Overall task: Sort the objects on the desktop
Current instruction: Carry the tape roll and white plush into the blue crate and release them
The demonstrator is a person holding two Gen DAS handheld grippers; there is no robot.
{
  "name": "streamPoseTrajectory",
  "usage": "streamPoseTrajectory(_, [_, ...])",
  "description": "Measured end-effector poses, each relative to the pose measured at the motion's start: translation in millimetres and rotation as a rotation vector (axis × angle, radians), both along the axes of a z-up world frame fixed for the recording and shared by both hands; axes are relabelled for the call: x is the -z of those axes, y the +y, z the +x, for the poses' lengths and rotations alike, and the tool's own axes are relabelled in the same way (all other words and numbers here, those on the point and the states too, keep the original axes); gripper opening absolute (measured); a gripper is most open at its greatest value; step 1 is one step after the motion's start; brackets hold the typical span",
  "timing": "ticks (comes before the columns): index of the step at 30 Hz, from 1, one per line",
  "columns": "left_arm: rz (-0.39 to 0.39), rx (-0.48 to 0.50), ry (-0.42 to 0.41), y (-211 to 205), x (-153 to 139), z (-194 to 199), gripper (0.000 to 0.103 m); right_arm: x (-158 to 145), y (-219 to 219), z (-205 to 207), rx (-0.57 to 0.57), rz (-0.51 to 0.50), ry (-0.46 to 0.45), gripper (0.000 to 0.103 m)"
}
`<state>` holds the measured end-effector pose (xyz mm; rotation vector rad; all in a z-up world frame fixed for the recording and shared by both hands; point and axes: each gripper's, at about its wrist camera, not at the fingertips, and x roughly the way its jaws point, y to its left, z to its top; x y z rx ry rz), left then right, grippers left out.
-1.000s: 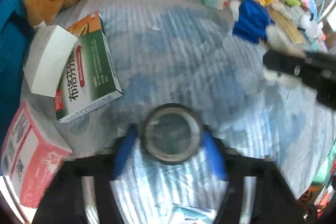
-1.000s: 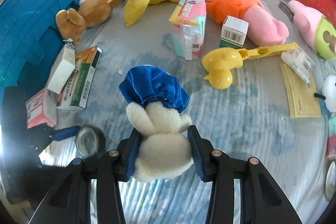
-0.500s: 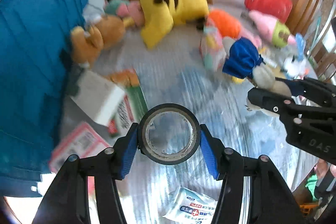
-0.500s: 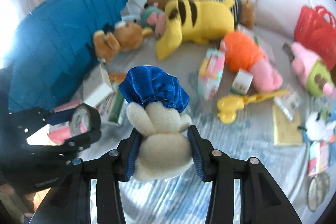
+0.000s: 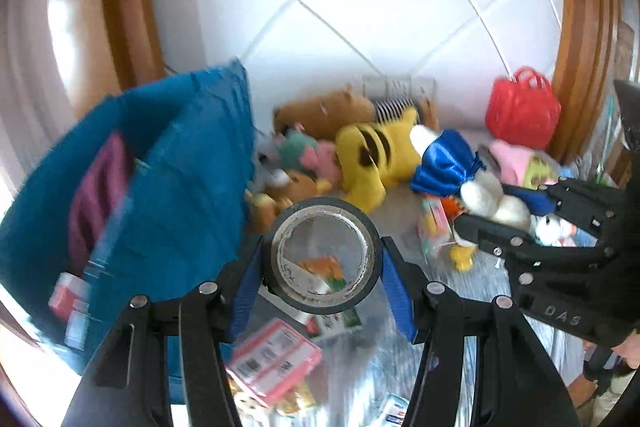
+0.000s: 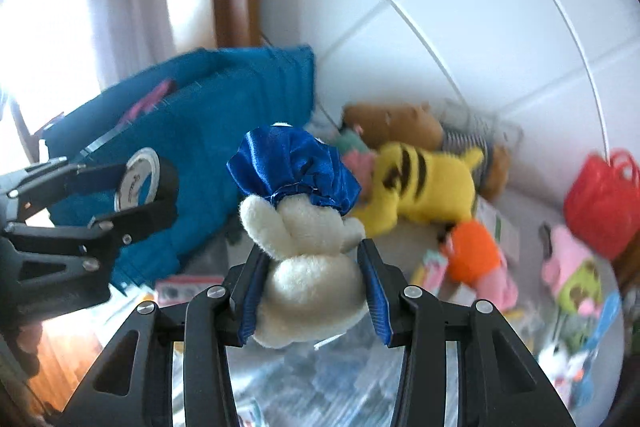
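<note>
My left gripper is shut on a black roll of tape and holds it high above the table; it also shows at the left of the right wrist view. My right gripper is shut on a white plush toy in a blue satin dress, also lifted; it shows at the right of the left wrist view. A tall blue crate stands at the left with items inside; in the right wrist view it is behind the tape.
A yellow striped plush, a brown bear, an orange-pink plush, a pink-green plush and a red basket lie along the tiled wall. Pink and green boxes lie below the tape.
Both grippers have risen and tilted upward with their loads, so the wall and the crate's open top now show. The tape and the plush stay held.
</note>
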<state>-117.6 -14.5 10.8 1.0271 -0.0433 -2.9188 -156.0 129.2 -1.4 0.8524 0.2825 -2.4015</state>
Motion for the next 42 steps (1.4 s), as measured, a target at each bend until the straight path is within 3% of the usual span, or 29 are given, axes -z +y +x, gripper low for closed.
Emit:
streamPoseTrajectory(6, [-0.033, -0.1, 0.125, -57.8, -54.4, 23.3, 0.055, -45.3, -59.9, 10.9, -0.1, -0.011, 0.109, 0.044])
streamPoseTrajectory(13, [-0.053, -0.26, 0.139, -162.9, -79.3, 37.9, 0.055, -79.8, -156.7, 18.4, -0.256, -0.048, 0.171, 0.044])
streamPoseTrajectory(18, [-0.062, -0.345, 0.064, -243.6, -74.2, 34.4, 0.055, -79.3, -235.8, 13.3, -0.361, -0.009, 0.133, 0.044])
streamPoseTrajectory(23, [-0.02, -0.367, -0.077, -303.7, -39.0, 19.1, 0.055, -54.7, -307.2, 8.4, -0.428, 0.075, 0.056, 0.044])
streamPoseTrajectory(27, [-0.001, -0.367, -0.141, -327.0, -14.4, 17.1, 0.055, -32.3, -339.0, 9.0, -0.435, 0.145, 0.009, 0.044])
streamPoseTrajectory(33, [0.016, -0.34, -0.179, -336.3, 4.7, 18.5, 0.059, -7.9, -351.3, 11.8, -0.39, 0.188, -0.04, 0.045])
streamPoseTrajectory(34, [0.018, -0.336, -0.181, -335.8, 5.6, 18.9, 0.062, -5.8, -349.5, 10.5, -0.38, 0.191, -0.043, 0.048])
streamPoseTrajectory(36, [0.01, -0.33, -0.172, -332.8, 5.6, 20.9, 0.082, -1.6, -345.8, 7.9, -0.361, 0.195, -0.05, 0.055])
streamPoseTrajectory(39, [0.008, -0.318, -0.157, -328.9, 2.5, 26.0, 0.084, -3.0, -343.4, 11.1, -0.339, 0.191, -0.047, 0.078])
streamPoseTrajectory(42, [0.003, -0.313, -0.139, -323.0, -2.9, 32.6, 0.084, -9.9, -334.6, 21.2, -0.324, 0.176, -0.028, 0.08])
